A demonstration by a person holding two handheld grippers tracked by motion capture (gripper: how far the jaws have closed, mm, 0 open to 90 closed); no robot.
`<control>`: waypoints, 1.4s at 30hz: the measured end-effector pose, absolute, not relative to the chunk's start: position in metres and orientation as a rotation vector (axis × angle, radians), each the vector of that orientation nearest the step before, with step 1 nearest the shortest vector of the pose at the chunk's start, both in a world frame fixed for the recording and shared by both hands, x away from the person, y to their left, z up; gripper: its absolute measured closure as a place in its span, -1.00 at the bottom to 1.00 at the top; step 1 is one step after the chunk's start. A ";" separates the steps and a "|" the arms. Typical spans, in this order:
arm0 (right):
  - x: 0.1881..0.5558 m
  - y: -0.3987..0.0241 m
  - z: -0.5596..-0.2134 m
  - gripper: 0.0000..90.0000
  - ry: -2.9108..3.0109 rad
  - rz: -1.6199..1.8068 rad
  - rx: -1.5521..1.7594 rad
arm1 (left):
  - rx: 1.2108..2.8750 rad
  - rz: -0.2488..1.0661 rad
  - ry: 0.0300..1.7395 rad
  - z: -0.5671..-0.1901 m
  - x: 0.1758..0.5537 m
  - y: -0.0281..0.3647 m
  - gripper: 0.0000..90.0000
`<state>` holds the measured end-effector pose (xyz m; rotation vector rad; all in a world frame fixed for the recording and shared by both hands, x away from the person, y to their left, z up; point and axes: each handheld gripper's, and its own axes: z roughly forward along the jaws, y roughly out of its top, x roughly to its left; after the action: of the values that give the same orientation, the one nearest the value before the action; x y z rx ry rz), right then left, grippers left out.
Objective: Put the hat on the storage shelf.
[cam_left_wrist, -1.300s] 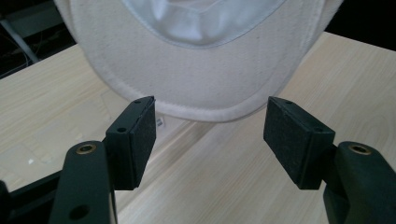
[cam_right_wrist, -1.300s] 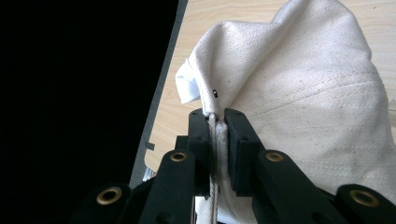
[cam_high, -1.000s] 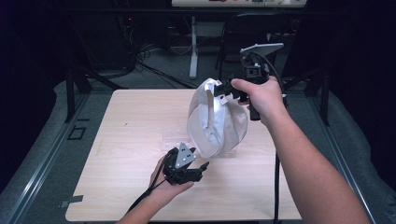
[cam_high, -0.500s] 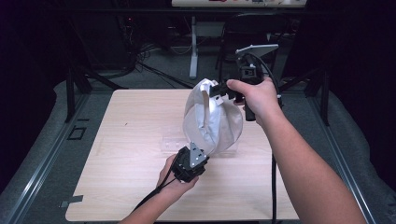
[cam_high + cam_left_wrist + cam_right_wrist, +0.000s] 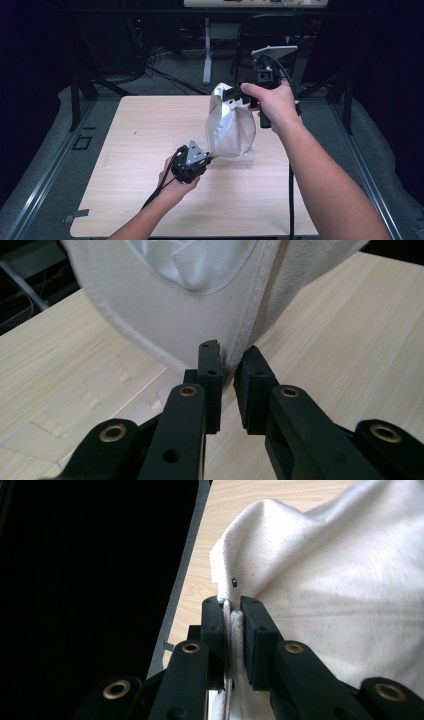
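Observation:
A white cloth bag (image 5: 230, 127) hangs over the wooden table (image 5: 145, 125). My right gripper (image 5: 231, 96) is shut on its top edge and holds it up; in the right gripper view the folded hem (image 5: 227, 630) is pinched between the pads (image 5: 231, 605). At the bag's lower left corner sits my left gripper (image 5: 207, 159). Its jaws have just been closing, and in the left gripper view the bag's bottom seam (image 5: 250, 330) lies clamped between them (image 5: 227, 362). A lighter lining (image 5: 195, 265) shows inside the bag.
A clear plastic piece (image 5: 247, 159) lies flat on the table under the bag, also seen in the left gripper view (image 5: 100, 390). Black rails (image 5: 45, 165) run along the table's left side. A desk leg (image 5: 206, 50) and cables stand behind the table.
My left gripper has moved right to the bag's lower corner and its jaws have closed from wide open onto the seam. The right gripper has kept the bag up in place.

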<state>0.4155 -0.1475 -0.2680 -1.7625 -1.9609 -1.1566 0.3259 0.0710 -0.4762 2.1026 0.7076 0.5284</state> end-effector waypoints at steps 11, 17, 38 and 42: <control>0.419 -0.147 -0.272 0.81 -1.954 -1.139 -1.773 | 2.083 0.478 0.706 -0.483 0.339 0.072 0.85; 0.422 -0.147 -0.278 0.82 -1.958 -1.138 -1.777 | 2.073 0.464 0.716 -0.489 0.345 0.071 0.85; 0.429 -0.144 -0.298 0.81 -1.939 -1.107 -1.765 | 2.060 0.422 0.786 -0.506 0.356 0.074 0.87; 0.430 -0.141 -0.303 0.81 -1.945 -1.097 -1.761 | 2.060 0.438 0.816 -0.508 0.353 0.074 0.88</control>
<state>0.4300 -0.1415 -0.3034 -1.7611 -1.9455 -1.0967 0.3529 0.0741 -0.5082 2.0596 0.8158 0.4383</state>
